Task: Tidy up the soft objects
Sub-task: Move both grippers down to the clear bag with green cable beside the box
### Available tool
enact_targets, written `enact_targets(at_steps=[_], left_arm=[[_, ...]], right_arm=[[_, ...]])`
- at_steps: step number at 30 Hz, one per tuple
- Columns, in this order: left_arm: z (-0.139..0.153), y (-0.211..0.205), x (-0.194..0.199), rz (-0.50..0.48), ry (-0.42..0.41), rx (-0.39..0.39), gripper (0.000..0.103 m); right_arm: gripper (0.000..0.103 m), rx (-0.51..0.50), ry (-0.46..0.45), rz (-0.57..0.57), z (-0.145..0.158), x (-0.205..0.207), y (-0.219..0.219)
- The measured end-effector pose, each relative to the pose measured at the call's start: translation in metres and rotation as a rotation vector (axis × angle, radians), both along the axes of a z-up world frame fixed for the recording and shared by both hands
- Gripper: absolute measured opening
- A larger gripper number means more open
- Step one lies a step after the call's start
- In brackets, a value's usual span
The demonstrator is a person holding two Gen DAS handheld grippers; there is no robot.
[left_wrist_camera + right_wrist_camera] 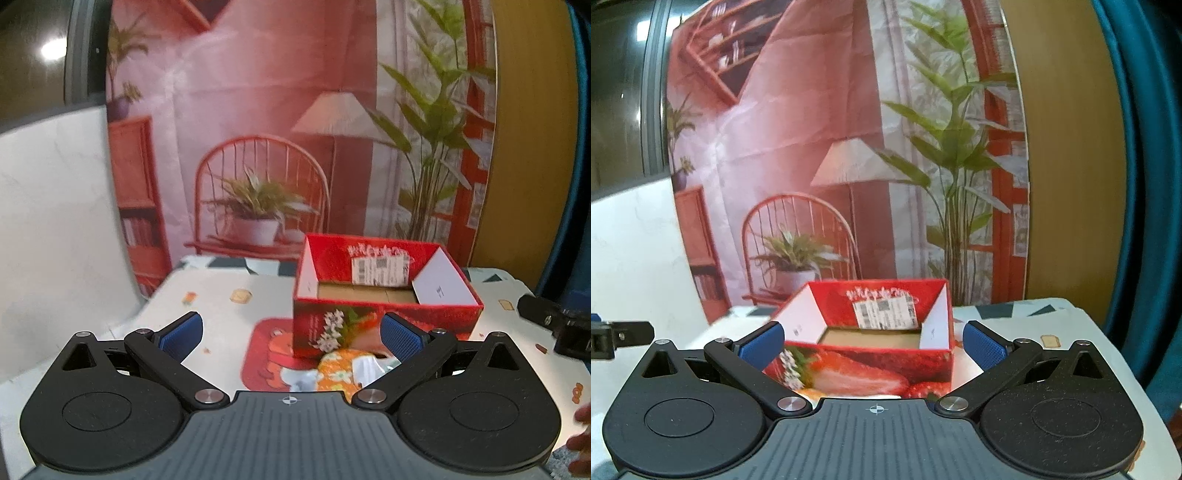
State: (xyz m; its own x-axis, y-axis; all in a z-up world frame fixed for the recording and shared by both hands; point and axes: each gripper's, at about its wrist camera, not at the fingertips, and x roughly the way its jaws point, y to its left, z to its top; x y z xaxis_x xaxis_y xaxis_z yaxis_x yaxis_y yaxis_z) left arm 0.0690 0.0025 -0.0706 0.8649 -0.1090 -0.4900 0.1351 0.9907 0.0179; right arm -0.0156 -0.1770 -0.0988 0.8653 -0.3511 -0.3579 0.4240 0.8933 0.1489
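Nearest in the left wrist view, the left gripper has its blue-padded jaws spread wide with nothing between them. Just in front of the open red cardboard box printed with strawberries and white flowers, touching or nearly touching its near wall, lies the soft thing to be tidied: a crumpled orange cloth with a white floral print, resting on a red patterned mat that also runs under the box. The right gripper hovers on the near side of the same box, its jaws likewise wide and holding nothing; from there only a sliver of the cloth shows under the box's near wall.

The step in hand looks like picking up the cloth. To do it well, lower the left gripper straight over the bunched middle of the cloth, keep both fingers clear of the box wall, and close on a thick fold, not on a single edge, so the fabric comes up as one bundle. The box holds no soft item yet, only a bare brown floor and a white label on its far wall. Behind the box hangs a printed backdrop of a red room.
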Motion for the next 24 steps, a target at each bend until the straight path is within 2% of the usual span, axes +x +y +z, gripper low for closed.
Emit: enact_targets(at_steps=[8,13,16,21,24], left_arm=[[-0.046,-0.005,0.036,-0.045,0.092,-0.005,0.103],[-0.071,-0.013,0.048,-0.09,0.127,-0.002,0.099],[-0.085,-0.016,0.055,-0.127,0.166,-0.034,0.09],[-0.104,-0.023,0.066,-0.182,0.22,-0.074,0.071],[-0.11,-0.026,0.068,-0.219,0.244,-0.113,0.062]], right_arm=[[0.103,0.034,0.181,0.02,-0.046,0.039,-0.007],[0.102,0.054,0.214,0.031,-0.073,0.049,-0.011],[0.093,0.063,0.239,0.057,-0.086,0.053,-0.015],[0.067,0.109,0.265,0.102,-0.098,0.057,-0.021],[0.057,0.133,0.273,0.126,-0.103,0.058,-0.023]])
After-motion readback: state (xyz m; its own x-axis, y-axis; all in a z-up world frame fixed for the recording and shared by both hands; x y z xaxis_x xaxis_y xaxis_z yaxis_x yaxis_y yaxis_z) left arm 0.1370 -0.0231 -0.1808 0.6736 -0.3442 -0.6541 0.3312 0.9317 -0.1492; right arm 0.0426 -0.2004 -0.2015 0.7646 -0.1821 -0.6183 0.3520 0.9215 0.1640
